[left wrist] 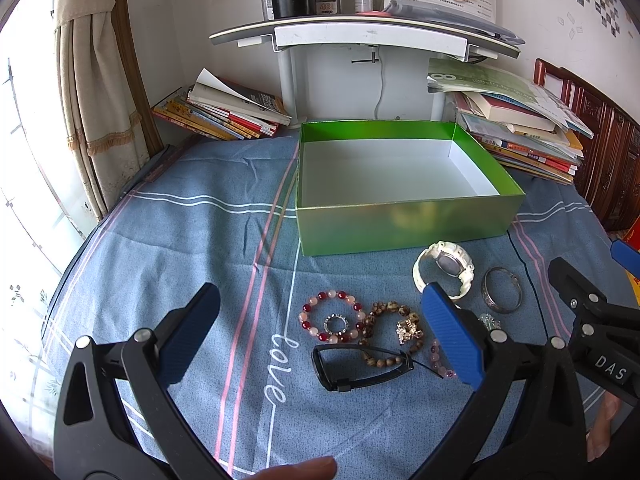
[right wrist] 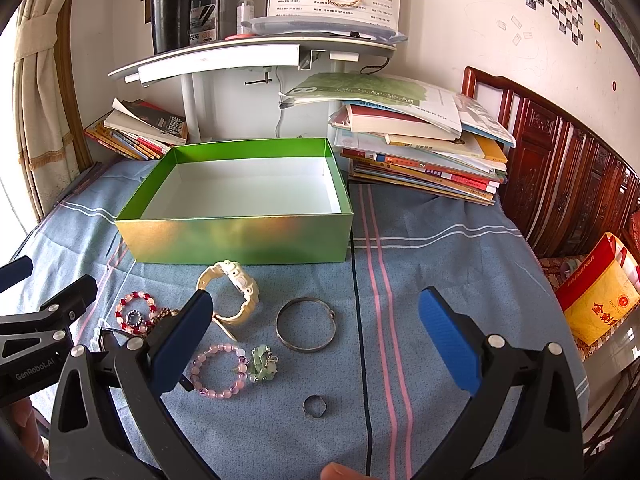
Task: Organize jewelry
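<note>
An empty green box (left wrist: 400, 222) (right wrist: 240, 240) stands on the blue cloth. In front of it lie a white watch (left wrist: 444, 268) (right wrist: 236, 292), a silver bangle (left wrist: 502, 290) (right wrist: 306, 330), a red-and-pink bead bracelet (left wrist: 332, 316) (right wrist: 134, 312), a brown bead bracelet (left wrist: 390, 312), a black band (left wrist: 360, 366), a pink bead bracelet (right wrist: 218, 372), a green charm (right wrist: 262, 366) and a small ring (right wrist: 315, 405). My left gripper (left wrist: 320, 332) is open above the bracelets. My right gripper (right wrist: 316, 332) is open above the bangle. Both are empty.
Stacks of books lie behind the box at the left (left wrist: 224, 112) and right (right wrist: 424, 148). A white shelf stand (left wrist: 360, 36) rises behind. A carved wooden headboard (right wrist: 568, 184) and a yellow bag (right wrist: 600, 296) are at the right.
</note>
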The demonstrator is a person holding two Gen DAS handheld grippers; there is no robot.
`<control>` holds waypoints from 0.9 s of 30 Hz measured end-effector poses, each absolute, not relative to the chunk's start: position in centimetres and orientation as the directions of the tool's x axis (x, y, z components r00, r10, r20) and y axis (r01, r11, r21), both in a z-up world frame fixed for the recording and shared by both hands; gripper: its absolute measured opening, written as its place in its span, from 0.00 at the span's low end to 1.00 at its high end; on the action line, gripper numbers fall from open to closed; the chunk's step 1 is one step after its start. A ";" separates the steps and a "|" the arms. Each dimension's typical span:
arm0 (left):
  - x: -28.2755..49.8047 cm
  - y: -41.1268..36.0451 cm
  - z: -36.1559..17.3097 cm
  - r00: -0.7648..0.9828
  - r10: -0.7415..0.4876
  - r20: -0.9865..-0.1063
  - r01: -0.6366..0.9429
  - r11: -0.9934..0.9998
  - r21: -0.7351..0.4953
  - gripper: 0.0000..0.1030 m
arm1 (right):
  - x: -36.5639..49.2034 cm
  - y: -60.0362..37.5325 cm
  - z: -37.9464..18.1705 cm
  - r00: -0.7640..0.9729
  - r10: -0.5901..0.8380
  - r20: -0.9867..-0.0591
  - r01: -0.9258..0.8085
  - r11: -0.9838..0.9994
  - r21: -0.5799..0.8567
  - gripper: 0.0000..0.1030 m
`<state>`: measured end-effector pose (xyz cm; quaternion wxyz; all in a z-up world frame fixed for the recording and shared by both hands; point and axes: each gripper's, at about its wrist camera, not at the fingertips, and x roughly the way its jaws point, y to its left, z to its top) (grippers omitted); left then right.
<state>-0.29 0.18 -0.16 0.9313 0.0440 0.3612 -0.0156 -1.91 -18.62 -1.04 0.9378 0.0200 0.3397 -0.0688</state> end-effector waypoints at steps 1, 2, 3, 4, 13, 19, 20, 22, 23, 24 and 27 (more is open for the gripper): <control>-0.3 0.2 -0.2 0.738 0.003 -0.674 0.061 0.996 0.070 0.97 | -1.9 -18.6 -1.1 0.760 -0.115 -0.640 0.143 0.990 -0.009 0.98; -0.3 0.2 -0.2 0.738 0.003 -0.675 0.061 0.996 0.070 0.97 | -1.9 -18.6 -1.1 0.759 -0.115 -0.640 0.142 0.990 -0.009 0.98; -0.3 0.2 -0.1 0.738 0.002 -0.675 0.061 0.996 0.071 0.97 | -1.9 -18.6 -1.1 0.759 -0.115 -0.640 0.142 0.990 -0.009 0.98; -0.3 0.2 -0.2 0.738 0.002 -0.675 0.062 0.996 0.070 0.97 | -1.9 -18.6 -1.1 0.759 -0.115 -0.640 0.143 0.990 -0.009 0.98; -0.3 0.2 -0.2 0.737 0.002 -0.676 0.061 0.996 0.070 0.97 | -1.8 -18.6 -1.1 0.760 -0.114 -0.640 0.142 0.990 -0.008 0.98; -0.2 0.2 -0.3 0.732 0.000 -0.681 0.065 0.995 0.070 0.97 | -1.7 -18.6 -1.1 0.757 -0.117 -0.643 0.144 0.990 -0.010 0.98; -0.2 0.3 -0.4 0.731 -0.001 -0.683 0.066 0.995 0.069 0.97 | -1.5 -18.8 -1.3 0.750 -0.120 -0.651 0.147 0.989 -0.013 0.98; 0.2 0.6 -1.2 0.696 -0.010 -0.718 0.083 0.994 0.066 0.97 | -1.0 -19.2 -1.8 0.724 -0.138 -0.676 0.151 0.988 -0.040 0.98; 0.5 0.8 -1.8 0.671 -0.016 -0.741 0.098 0.993 0.068 0.97 | -0.7 -19.3 -2.2 0.707 -0.153 -0.690 0.149 0.987 -0.065 0.98; 0.8 1.0 -2.3 0.649 -0.021 -0.760 0.111 0.992 0.067 0.97 | -0.3 -19.6 -2.7 0.689 -0.165 -0.705 0.148 0.985 -0.086 0.98; 1.1 1.6 -4.1 0.584 -0.052 -0.810 0.152 0.987 0.047 0.95 | 0.6 -20.9 -4.4 0.637 -0.086 -0.766 0.120 0.993 -0.012 0.98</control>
